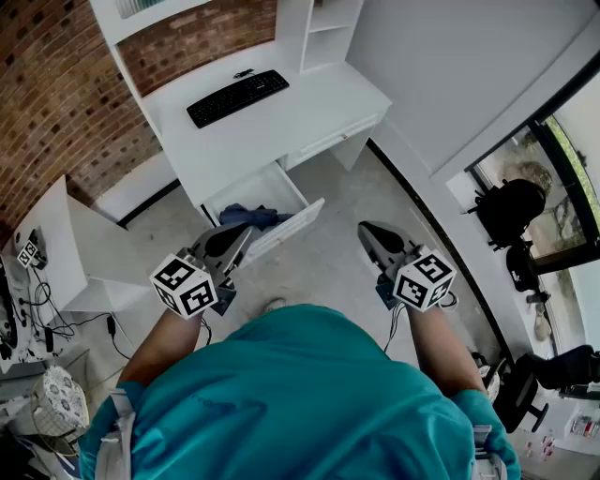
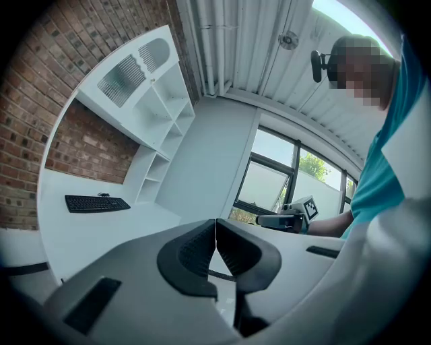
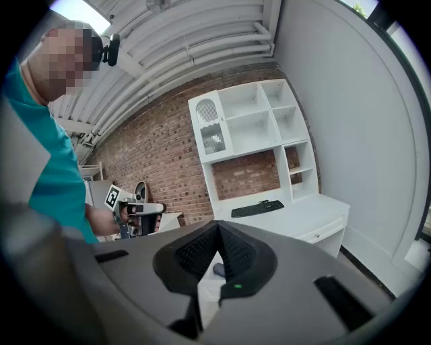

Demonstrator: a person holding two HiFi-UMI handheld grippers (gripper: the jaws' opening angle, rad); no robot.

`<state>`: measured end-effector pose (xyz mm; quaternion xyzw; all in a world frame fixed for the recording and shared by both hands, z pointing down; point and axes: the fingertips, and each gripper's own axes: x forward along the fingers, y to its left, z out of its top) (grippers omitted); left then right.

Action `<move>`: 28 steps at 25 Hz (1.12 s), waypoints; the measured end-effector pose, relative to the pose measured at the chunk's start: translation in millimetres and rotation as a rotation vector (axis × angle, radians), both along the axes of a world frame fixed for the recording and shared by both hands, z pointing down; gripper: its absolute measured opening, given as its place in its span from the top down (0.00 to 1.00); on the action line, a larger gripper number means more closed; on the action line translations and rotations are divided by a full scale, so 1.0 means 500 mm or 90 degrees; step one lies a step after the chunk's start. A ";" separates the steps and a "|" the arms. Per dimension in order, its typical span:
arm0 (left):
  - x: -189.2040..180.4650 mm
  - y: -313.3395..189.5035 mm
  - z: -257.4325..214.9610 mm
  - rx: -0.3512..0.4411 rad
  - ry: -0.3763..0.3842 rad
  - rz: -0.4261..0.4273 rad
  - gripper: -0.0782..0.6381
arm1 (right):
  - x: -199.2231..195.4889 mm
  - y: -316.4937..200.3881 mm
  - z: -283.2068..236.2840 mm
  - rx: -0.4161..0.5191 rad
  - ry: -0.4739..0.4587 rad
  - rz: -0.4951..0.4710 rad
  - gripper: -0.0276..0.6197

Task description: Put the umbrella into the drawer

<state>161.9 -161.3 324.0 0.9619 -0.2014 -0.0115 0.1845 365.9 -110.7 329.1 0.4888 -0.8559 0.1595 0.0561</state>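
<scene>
The dark blue umbrella (image 1: 248, 217) lies folded inside the open white drawer (image 1: 286, 228) under the desk (image 1: 309, 117). My left gripper (image 1: 232, 241) hovers just in front of the drawer's front panel, pads together with nothing between them (image 2: 215, 244). My right gripper (image 1: 373, 234) is held over the floor to the right of the drawer, also shut and empty (image 3: 217, 251). Each gripper shows in the other's view, the right gripper (image 2: 286, 219) and the left gripper (image 3: 135, 210). A small dark patch (image 3: 218, 269) shows below the right jaws; I cannot tell what it is.
A black keyboard (image 1: 237, 97) lies on the desk, with white shelving (image 1: 328, 28) behind it. A low white table (image 1: 56, 244) with cables stands at the left by the brick wall. Black chairs (image 1: 511, 211) stand by the window at the right.
</scene>
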 end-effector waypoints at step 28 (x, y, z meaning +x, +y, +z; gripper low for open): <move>0.016 -0.007 0.003 -0.002 0.000 0.000 0.87 | 0.009 -0.006 0.009 -0.010 0.001 -0.011 0.92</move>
